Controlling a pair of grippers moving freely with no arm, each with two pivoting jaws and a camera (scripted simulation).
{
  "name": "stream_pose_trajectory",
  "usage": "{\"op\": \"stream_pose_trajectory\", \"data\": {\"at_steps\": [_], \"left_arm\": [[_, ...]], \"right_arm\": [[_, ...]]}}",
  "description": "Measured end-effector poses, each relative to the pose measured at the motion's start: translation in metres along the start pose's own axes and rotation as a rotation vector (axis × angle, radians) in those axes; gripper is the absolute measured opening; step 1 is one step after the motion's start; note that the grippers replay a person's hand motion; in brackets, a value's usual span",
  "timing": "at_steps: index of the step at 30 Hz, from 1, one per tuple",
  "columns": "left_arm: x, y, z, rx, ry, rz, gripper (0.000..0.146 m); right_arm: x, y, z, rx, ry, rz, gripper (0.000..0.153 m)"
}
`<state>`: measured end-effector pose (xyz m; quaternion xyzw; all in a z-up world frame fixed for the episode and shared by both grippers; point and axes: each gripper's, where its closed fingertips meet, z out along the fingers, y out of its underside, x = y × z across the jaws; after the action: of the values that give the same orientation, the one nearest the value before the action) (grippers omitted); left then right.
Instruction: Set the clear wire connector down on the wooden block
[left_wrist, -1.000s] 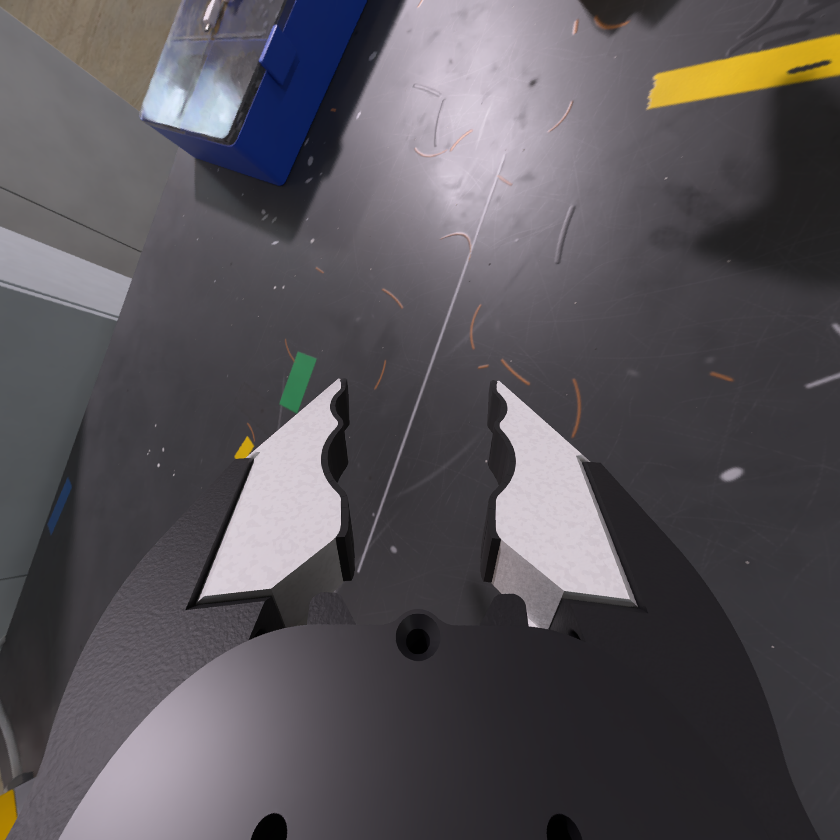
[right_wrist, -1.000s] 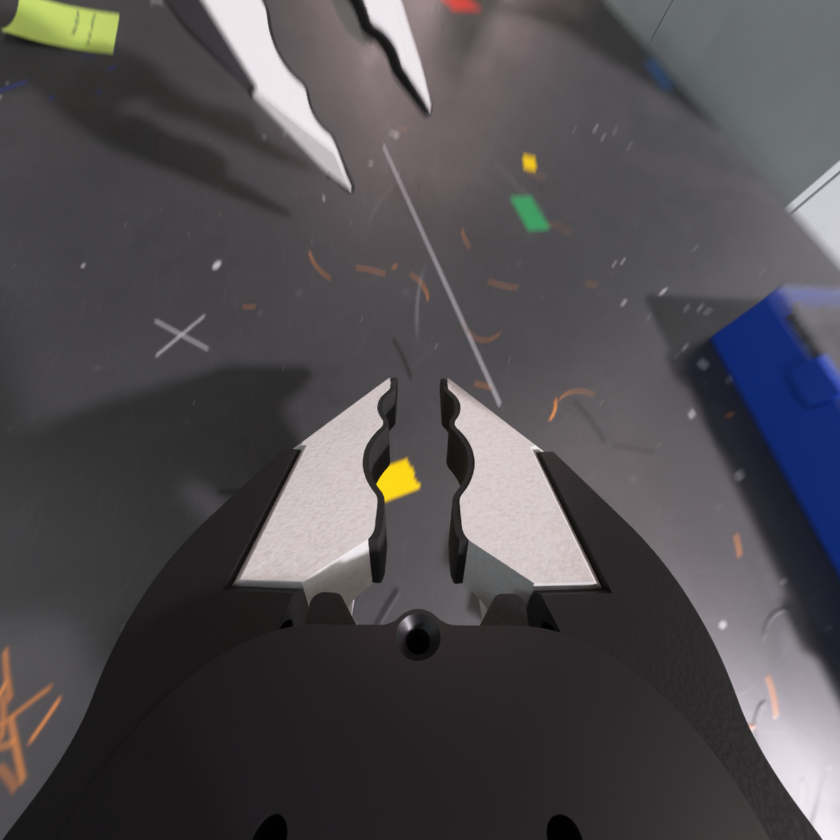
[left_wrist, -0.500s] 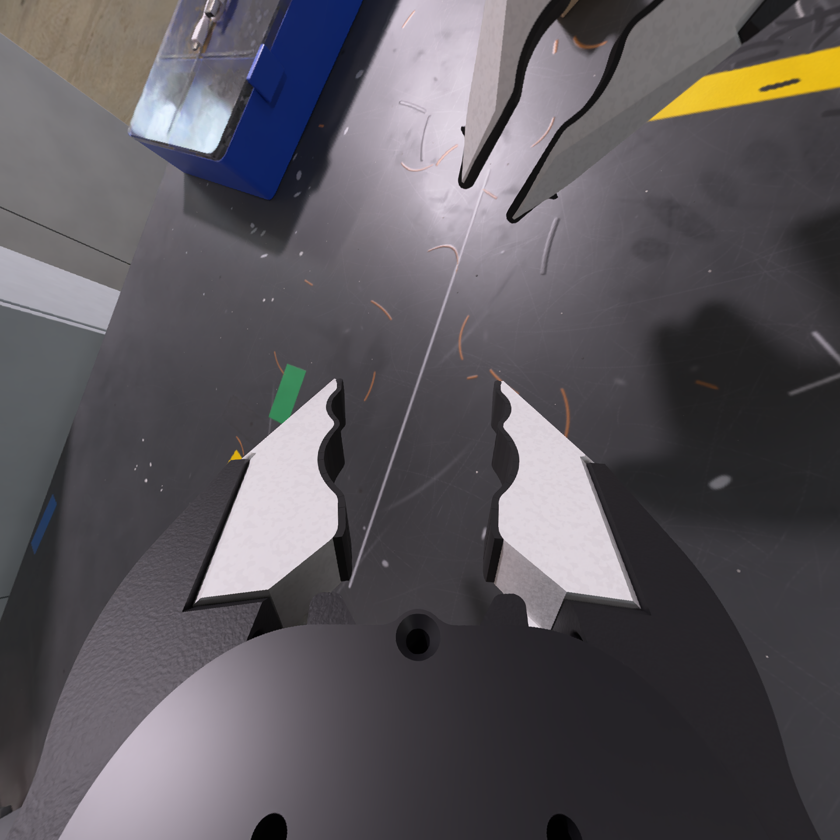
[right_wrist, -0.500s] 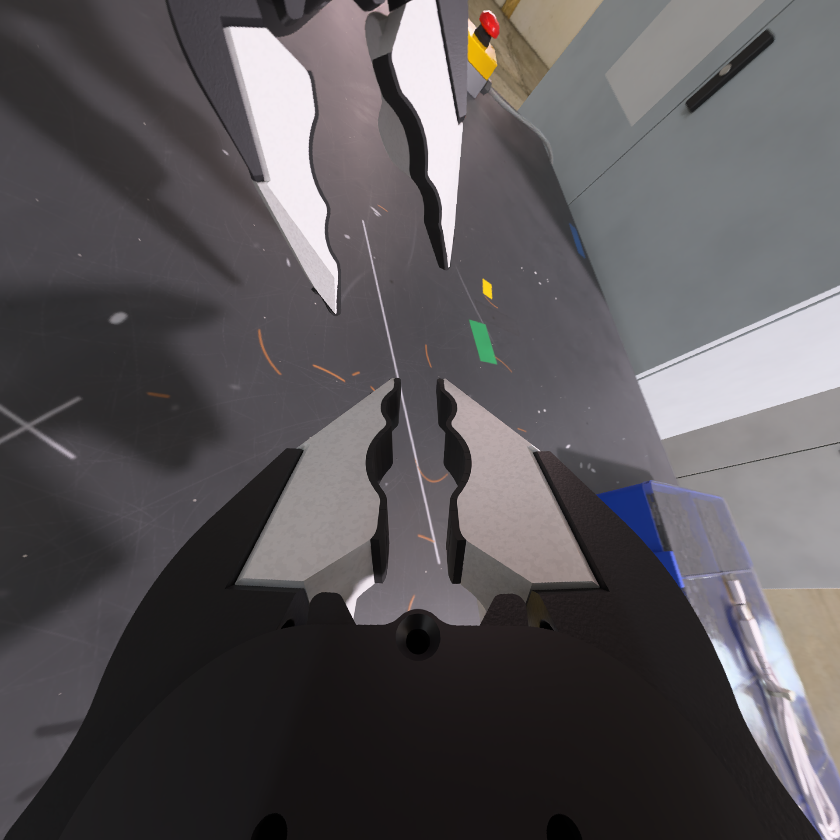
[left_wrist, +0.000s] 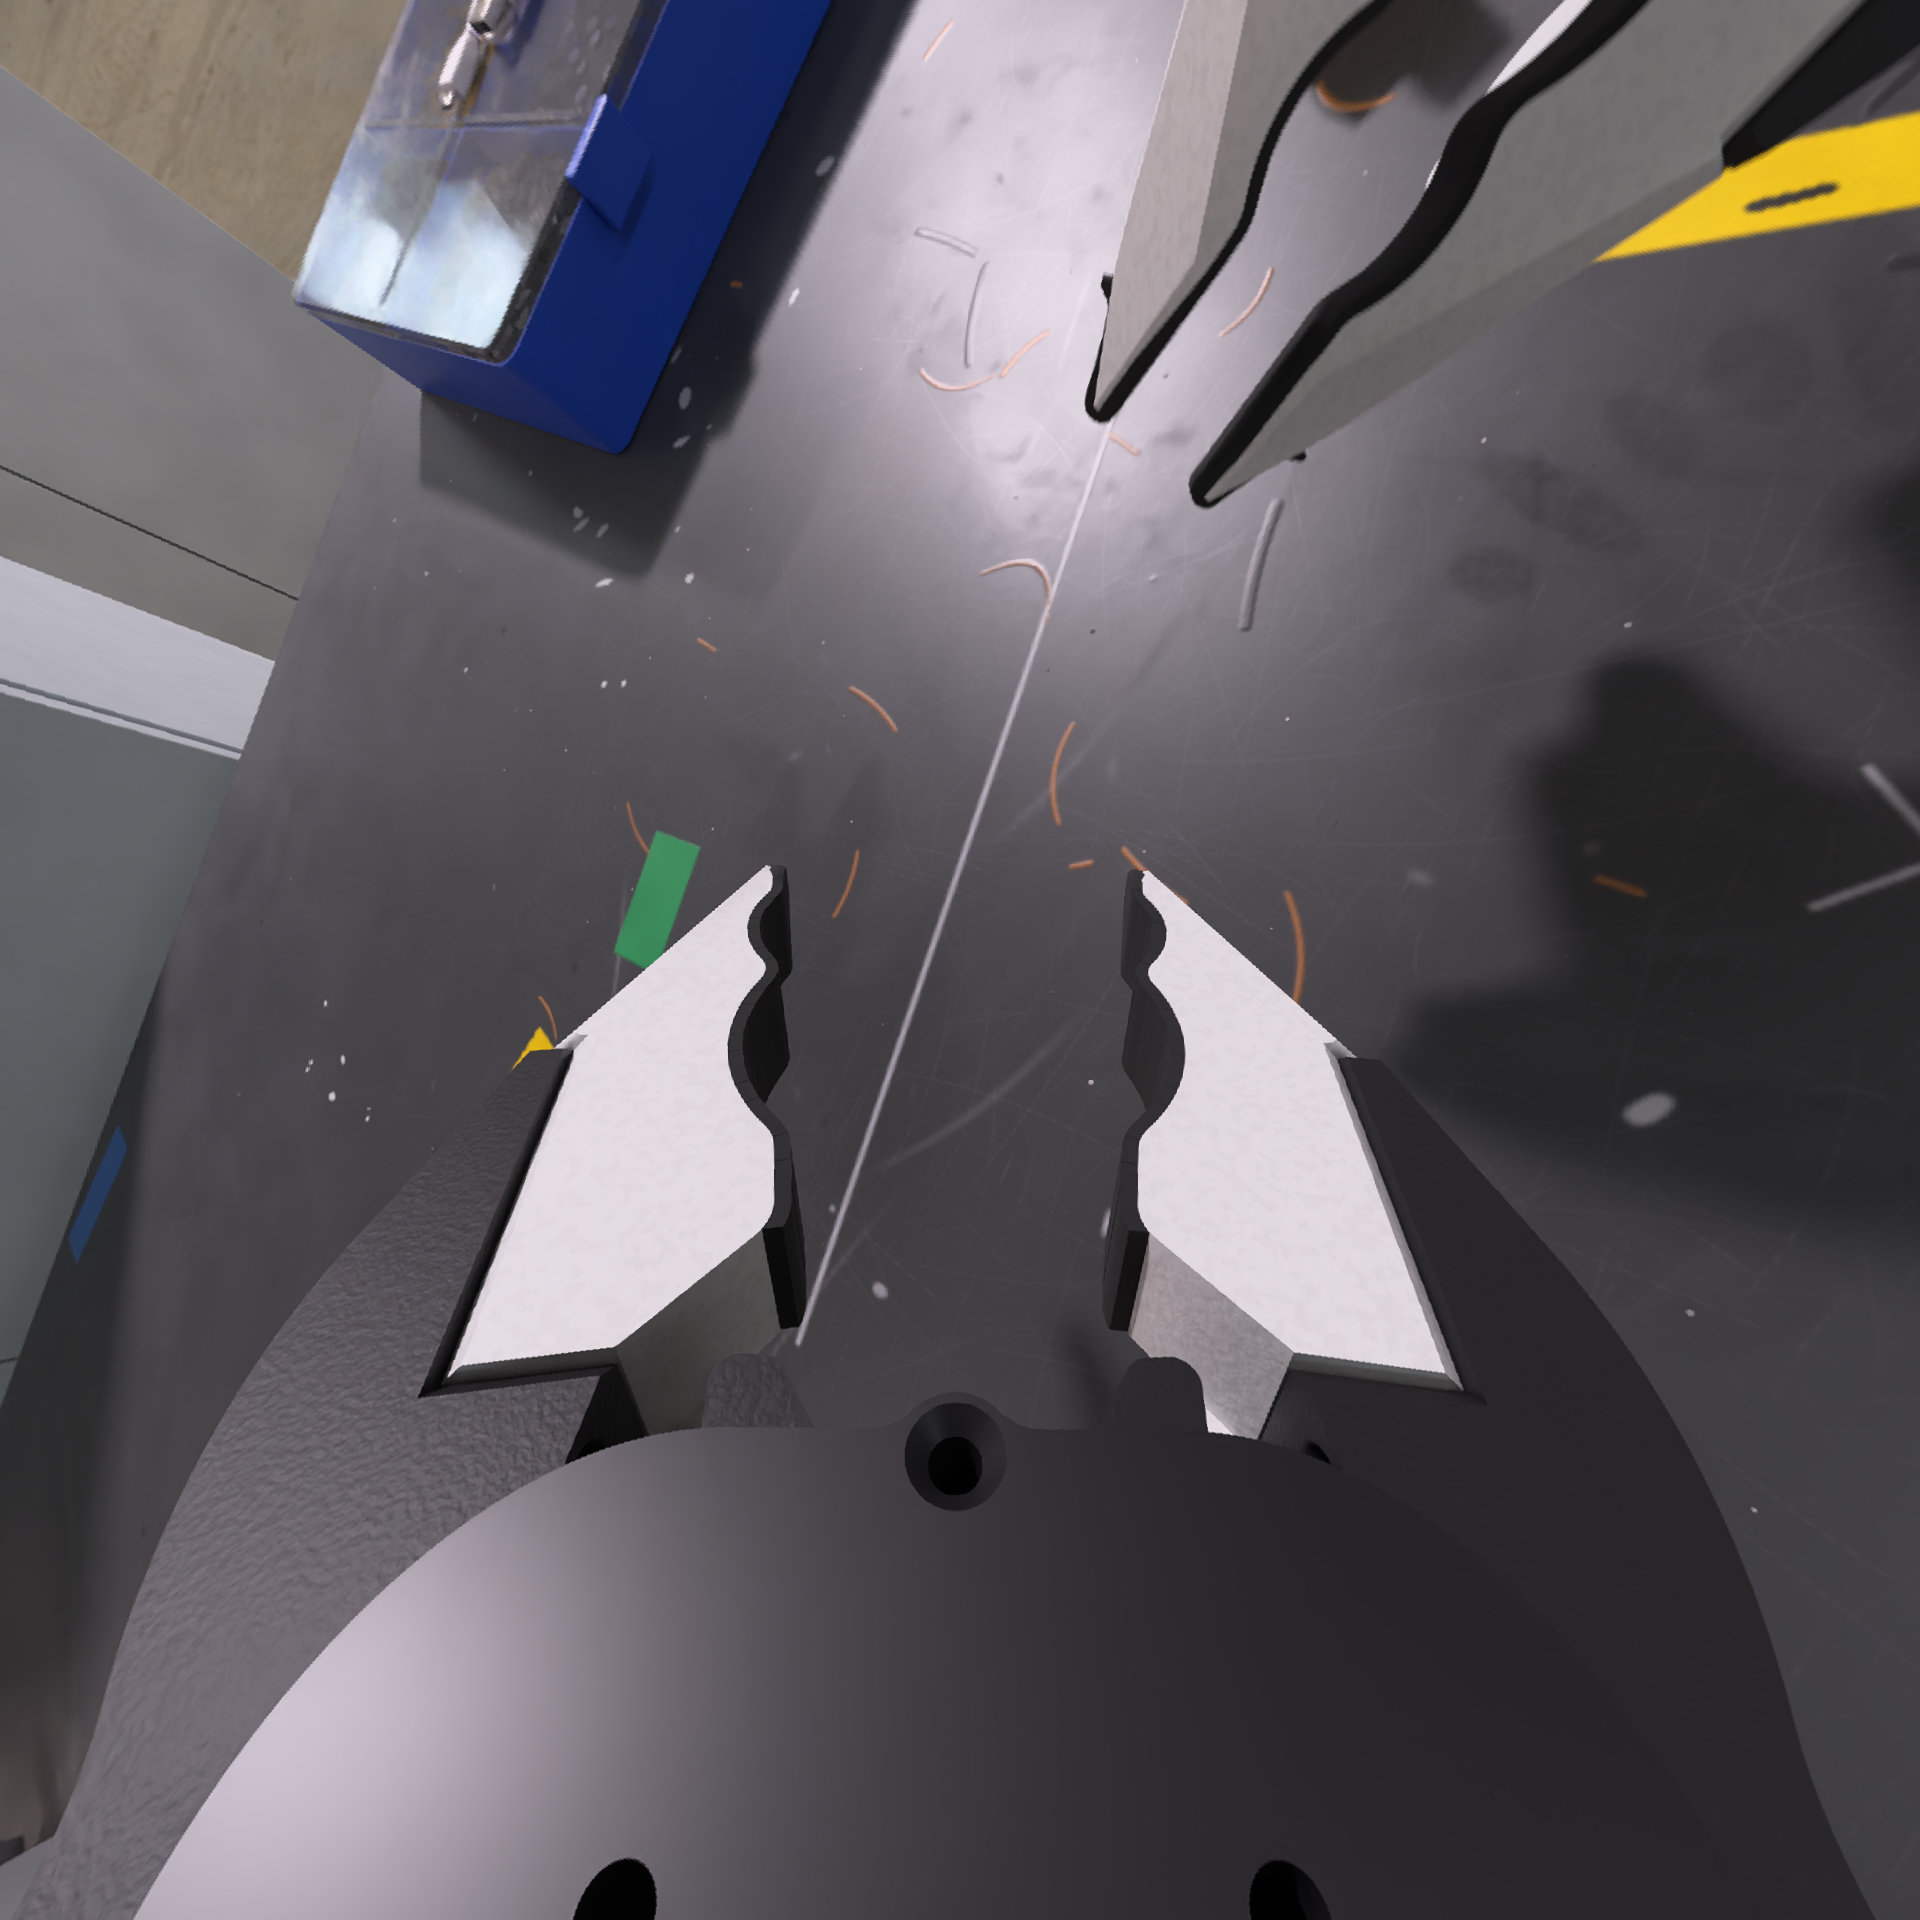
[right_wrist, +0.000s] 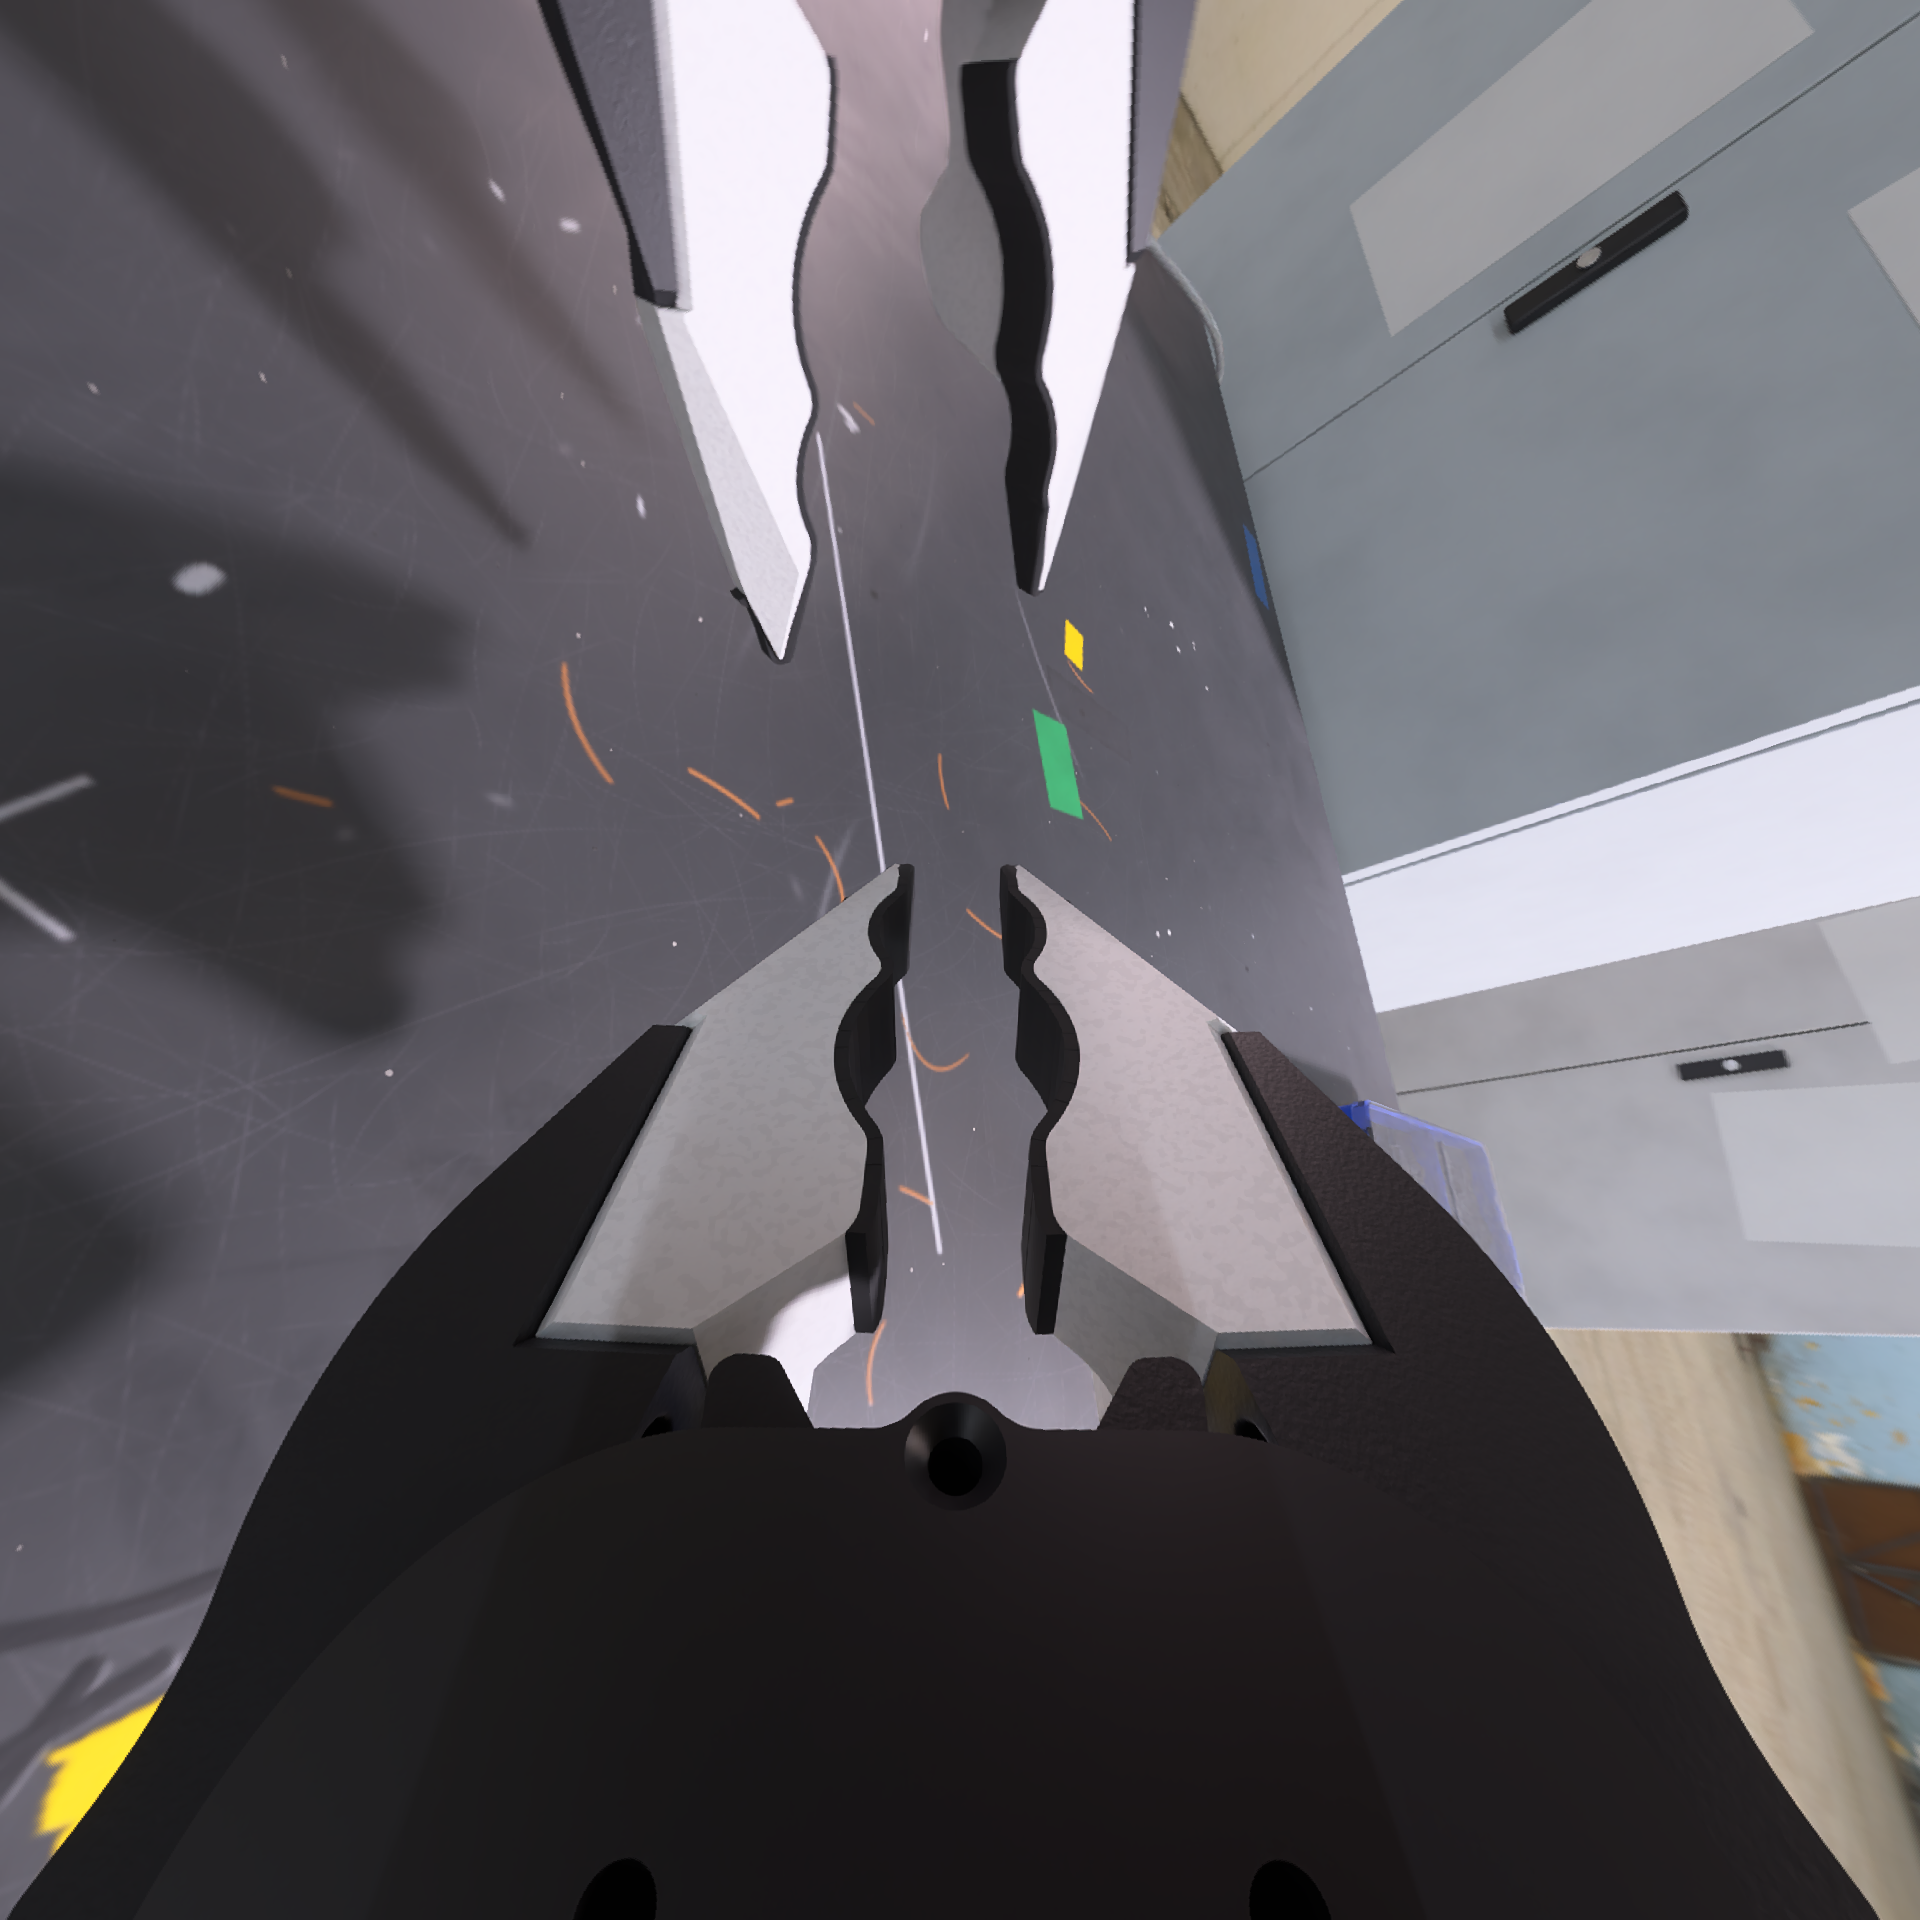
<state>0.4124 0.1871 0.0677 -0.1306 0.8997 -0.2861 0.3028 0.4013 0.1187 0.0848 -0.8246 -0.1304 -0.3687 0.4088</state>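
Observation:
Neither the clear wire connector nor the wooden block shows in either view. My left gripper (left_wrist: 956, 883) is open and empty, low over the dark table (left_wrist: 1455, 675). My right gripper (right_wrist: 956, 873) has its jaws a narrow gap apart with nothing visible between them. The two grippers face each other along a thin white line (left_wrist: 997, 748) on the table. The right gripper (left_wrist: 1148, 452) shows at the top of the left wrist view. The left gripper (right_wrist: 904, 623) shows at the top of the right wrist view.
A blue box with a clear lid (left_wrist: 499, 208) stands near the table's edge; it also shows in the right wrist view (right_wrist: 1434, 1174). Green tape (left_wrist: 657, 899), yellow tape (left_wrist: 1787, 197) and copper wire scraps lie on the table. A grey cabinet (right_wrist: 1558, 520) stands beyond that edge.
My right gripper has come toward the left gripper and tilted up, so the left fingers and the cabinet now fill more of its view. The left gripper has barely moved.

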Motion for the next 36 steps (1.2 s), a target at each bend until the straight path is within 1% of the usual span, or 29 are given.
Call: {"op": "stream_pose_trajectory", "data": {"at_steps": [4,7,11,15,18,19,21,24,26,28,31,34,36], "left_arm": [[-0.002,-0.007,-0.008,0.045,0.004,-0.026,0.066],[-0.001,-0.016,-0.012,0.094,0.017,-0.043,0.065],[0.0,-0.015,-0.007,0.072,0.013,-0.031,0.062],[-0.002,-0.013,-0.005,0.079,0.009,-0.05,0.062],[-0.003,-0.013,-0.006,0.083,0.009,-0.051,0.062],[-0.003,-0.014,-0.007,0.087,0.009,-0.048,0.062],[-0.002,-0.018,-0.011,0.114,0.016,-0.052,0.061],[-0.002,-0.022,-0.014,0.133,0.014,-0.05,0.061],[-0.001,-0.023,-0.014,0.13,0.015,-0.045,0.062],[0.001,-0.023,-0.013,0.122,0.018,-0.037,0.062],[0.003,-0.024,-0.011,0.117,0.024,-0.03,0.062],[0.004,-0.027,-0.008,0.118,0.031,-0.026,0.062],[0.006,-0.029,-0.006,0.117,0.037,-0.023,0.062]], "right_arm": [[0.017,-0.001,-0.01,0.064,-0.022,0.092,0.016],[0.027,0.001,-0.012,0.076,-0.031,0.091,0.016],[0.021,0.004,-0.011,0.066,-0.075,0.076,0.015],[0.006,0.002,-0.008,0.067,-0.145,0.081,0.014],[0.003,0.002,-0.013,0.047,-0.165,0.072,0.014],[-0.001,0.001,-0.018,0.04,-0.209,0.094,0.012],[-0.015,0.001,-0.03,0.001,-0.357,0.173,0.01],[-0.047,0.006,-0.052,-0.095,-0.597,0.274,0.015],[-0.068,0.009,-0.063,-0.152,-0.715,0.317,0.016],[-0.088,0.012,-0.07,-0.205,-0.803,0.359,0.015],[-0.111,0.012,-0.073,-0.241,-0.857,0.428,0.014],[-0.12,0.011,-0.069,-0.247,-0.838,0.474,0.011],[-0.12,0.012,-0.069,-0.254,-0.824,0.448,0.006]]}}
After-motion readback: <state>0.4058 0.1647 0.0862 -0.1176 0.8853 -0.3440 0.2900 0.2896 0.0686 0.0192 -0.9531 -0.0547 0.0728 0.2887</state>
